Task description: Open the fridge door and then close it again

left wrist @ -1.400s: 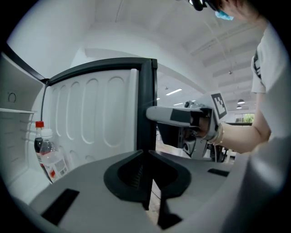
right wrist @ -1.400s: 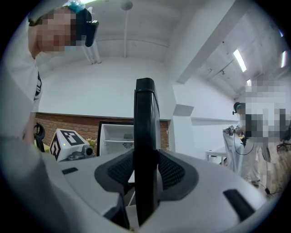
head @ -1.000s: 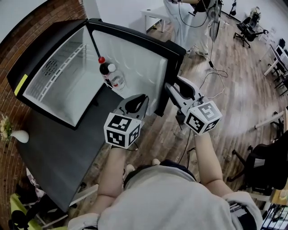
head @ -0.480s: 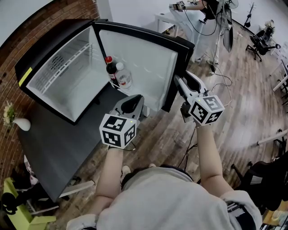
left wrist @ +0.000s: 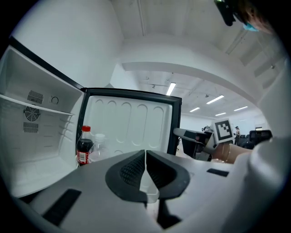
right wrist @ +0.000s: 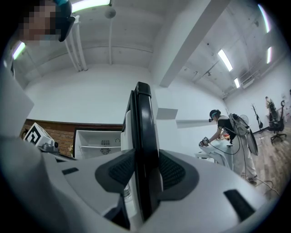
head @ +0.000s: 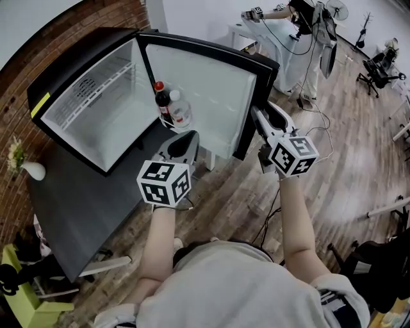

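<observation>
The black fridge point(head: 64, 70) stands open and its white interior shows. Its door point(head: 205, 90) is swung wide toward me. My right gripper point(head: 259, 116) is shut on the door's black free edge point(right wrist: 143, 118), with a pad pressed on each side of it. My left gripper point(head: 182, 138) hangs in front of the door's inner face, its jaws shut on nothing point(left wrist: 145, 154). On the door shelf stand a cola bottle point(head: 163, 102) with a red cap and a clear bottle point(head: 180, 113). Both also show in the left gripper view, the cola bottle point(left wrist: 84, 146) beside the clear bottle point(left wrist: 97, 145).
The fridge sits on a dark counter point(head: 77, 211) against a brick wall, with a white vase point(head: 33, 170) at the left. Wooden floor with cables lies below the door. A person point(head: 307, 19) works at a white table behind. Office chairs point(head: 379, 69) stand at the right.
My right gripper has kept hold of the door's edge and shifted a little to the right with it. My left gripper's jaws have come together, and it has drifted slightly left.
</observation>
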`<state>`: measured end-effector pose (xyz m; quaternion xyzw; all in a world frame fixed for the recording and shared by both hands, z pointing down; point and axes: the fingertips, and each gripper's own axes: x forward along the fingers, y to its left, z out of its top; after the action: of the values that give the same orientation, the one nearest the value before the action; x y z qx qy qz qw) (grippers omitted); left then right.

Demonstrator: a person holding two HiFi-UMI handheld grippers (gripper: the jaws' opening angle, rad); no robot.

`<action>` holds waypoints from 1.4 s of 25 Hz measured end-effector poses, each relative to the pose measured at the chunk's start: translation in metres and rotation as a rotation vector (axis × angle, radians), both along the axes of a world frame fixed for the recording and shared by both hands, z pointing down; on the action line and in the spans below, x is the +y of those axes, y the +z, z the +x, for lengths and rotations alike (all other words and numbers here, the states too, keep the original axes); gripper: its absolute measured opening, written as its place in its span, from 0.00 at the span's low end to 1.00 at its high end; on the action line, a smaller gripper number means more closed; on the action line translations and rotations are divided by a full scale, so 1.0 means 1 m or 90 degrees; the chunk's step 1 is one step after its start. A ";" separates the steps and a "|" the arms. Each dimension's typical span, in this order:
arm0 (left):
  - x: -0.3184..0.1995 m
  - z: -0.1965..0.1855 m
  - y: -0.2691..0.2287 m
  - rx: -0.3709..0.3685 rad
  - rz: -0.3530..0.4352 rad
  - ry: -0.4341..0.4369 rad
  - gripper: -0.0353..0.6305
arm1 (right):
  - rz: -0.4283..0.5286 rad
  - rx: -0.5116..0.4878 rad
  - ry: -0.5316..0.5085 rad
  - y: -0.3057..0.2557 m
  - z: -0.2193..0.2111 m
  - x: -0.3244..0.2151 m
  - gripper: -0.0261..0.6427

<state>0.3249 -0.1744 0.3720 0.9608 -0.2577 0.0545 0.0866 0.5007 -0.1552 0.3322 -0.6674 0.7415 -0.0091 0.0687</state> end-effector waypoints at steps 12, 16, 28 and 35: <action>-0.003 0.002 0.000 0.003 -0.013 -0.011 0.07 | 0.000 0.001 -0.003 -0.001 0.006 -0.003 0.26; -0.002 0.002 0.000 0.011 -0.023 -0.009 0.07 | -0.002 -0.001 -0.006 0.000 0.005 -0.003 0.26; 0.002 -0.006 0.009 -0.002 -0.026 -0.026 0.06 | 0.006 -0.003 -0.007 0.003 -0.001 0.002 0.26; 0.009 -0.010 0.006 -0.004 -0.018 -0.034 0.06 | -0.002 0.009 -0.021 0.002 -0.012 0.009 0.26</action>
<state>0.3150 -0.1654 0.3776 0.9521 -0.2825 0.0588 0.1010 0.4888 -0.1461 0.3343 -0.6555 0.7526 -0.0070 0.0622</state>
